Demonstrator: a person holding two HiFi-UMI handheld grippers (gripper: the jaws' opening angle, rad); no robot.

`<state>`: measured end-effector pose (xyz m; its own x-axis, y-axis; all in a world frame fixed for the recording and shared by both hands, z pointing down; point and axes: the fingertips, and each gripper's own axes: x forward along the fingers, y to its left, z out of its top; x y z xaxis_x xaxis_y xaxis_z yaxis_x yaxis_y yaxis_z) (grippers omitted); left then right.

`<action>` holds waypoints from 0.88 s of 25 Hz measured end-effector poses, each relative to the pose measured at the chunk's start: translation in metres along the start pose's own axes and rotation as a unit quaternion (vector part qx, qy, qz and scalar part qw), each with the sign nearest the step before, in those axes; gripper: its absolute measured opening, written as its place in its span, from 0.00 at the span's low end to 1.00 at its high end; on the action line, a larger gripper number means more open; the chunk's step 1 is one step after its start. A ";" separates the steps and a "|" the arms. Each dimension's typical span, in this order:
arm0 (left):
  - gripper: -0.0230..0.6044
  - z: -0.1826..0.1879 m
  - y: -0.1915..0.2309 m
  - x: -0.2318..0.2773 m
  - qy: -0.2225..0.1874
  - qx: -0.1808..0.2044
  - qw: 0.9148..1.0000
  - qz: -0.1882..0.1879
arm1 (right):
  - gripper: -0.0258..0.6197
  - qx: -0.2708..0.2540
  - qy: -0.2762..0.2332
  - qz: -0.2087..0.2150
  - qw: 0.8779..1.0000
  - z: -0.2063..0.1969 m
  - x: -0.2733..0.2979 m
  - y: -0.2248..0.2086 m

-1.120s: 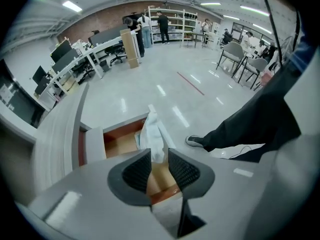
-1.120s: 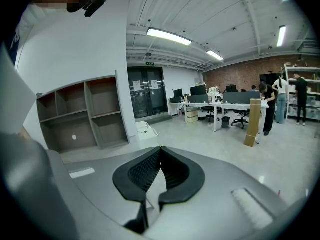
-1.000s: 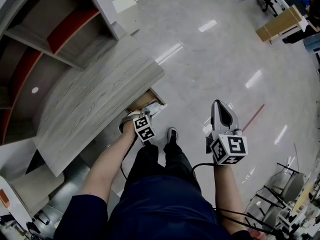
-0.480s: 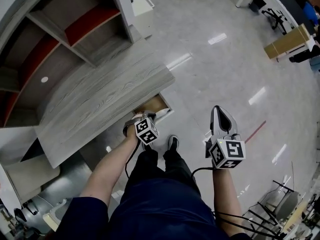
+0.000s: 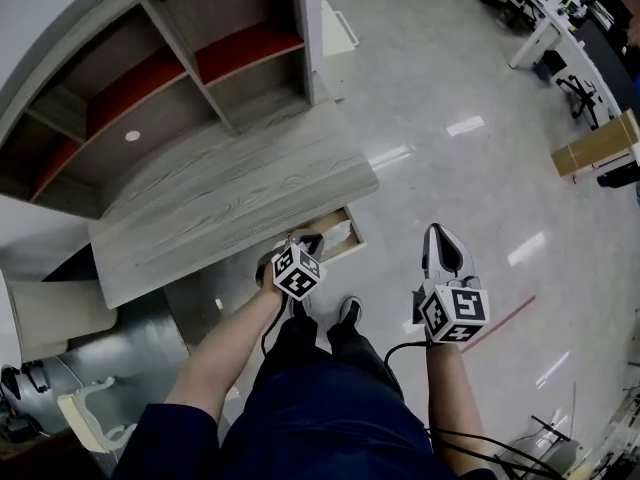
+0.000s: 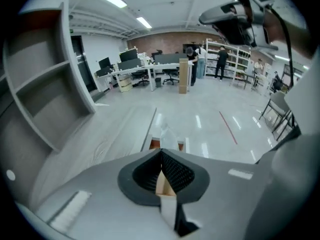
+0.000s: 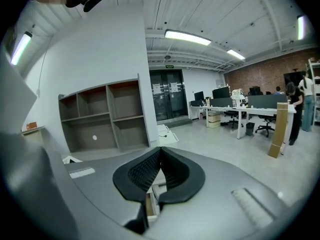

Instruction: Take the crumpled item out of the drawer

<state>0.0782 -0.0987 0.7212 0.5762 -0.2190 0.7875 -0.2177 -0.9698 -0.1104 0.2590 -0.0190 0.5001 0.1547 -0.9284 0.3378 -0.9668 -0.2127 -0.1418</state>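
The open drawer [image 5: 343, 234] sticks out from under the grey wooden desk top [image 5: 230, 203], its brown inside showing. My left gripper [image 5: 303, 240] is at the drawer's near side, jaws shut. In the left gripper view a small white crumpled item [image 6: 167, 134] stands up right off the closed tips of that gripper [image 6: 161, 152], in front of the drawer [image 6: 152, 144]; it looks pinched there. My right gripper [image 5: 443, 246] hangs over the floor to the right of the drawer, apart from it. Its jaws [image 7: 160, 150] are shut with nothing between them.
Grey shelving [image 5: 200, 58] with red inner boards rises behind the desk, also in the right gripper view [image 7: 100, 119]. A white unit [image 5: 338, 33] stands on the glossy floor [image 5: 470, 168] beyond it. Office desks and chairs [image 6: 145, 69] and several people are far off. My legs and shoes [image 5: 345, 313] are below the drawer.
The head view has tilted up, so more shelving shows. Both grippers stay shut. The left gripper stays at the drawer's near side; the right has barely moved.
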 end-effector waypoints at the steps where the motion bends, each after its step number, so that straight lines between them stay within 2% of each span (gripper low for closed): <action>1: 0.04 0.005 0.004 -0.005 -0.012 -0.019 1.000 0.005 | 0.05 -0.002 -0.004 0.011 1.000 0.004 0.004 0.002; 4: 0.04 0.018 0.010 -0.020 -0.043 -0.071 0.996 0.015 | 0.05 -0.006 -0.011 0.039 0.999 0.012 0.009 0.007; 7: 0.04 0.017 0.026 -0.038 -0.069 -0.144 0.987 0.032 | 0.05 -0.013 -0.014 0.063 0.998 0.016 0.015 0.019; 9: 0.04 0.009 0.041 -0.050 -0.087 -0.206 0.974 0.043 | 0.05 -0.019 -0.014 0.081 0.996 0.017 0.020 0.031; 13: 0.04 -0.002 0.076 -0.080 -0.137 -0.327 0.933 0.062 | 0.05 -0.029 -0.010 0.116 0.993 0.019 0.033 0.059; 16: 0.04 -0.012 0.107 -0.100 -0.166 -0.367 0.912 0.079 | 0.05 -0.036 -0.008 0.132 0.991 0.022 0.042 0.080; 22: 0.04 -0.037 0.160 -0.106 -0.185 -0.414 0.887 0.086 | 0.05 -0.045 -0.007 0.118 0.992 0.028 0.051 0.094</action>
<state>-0.0474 -0.2270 0.6423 0.6647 -0.5248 0.5317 -0.7427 -0.5410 0.3945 0.1821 -0.0952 0.4776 -0.0751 -0.9531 0.2930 -0.9905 0.0375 -0.1321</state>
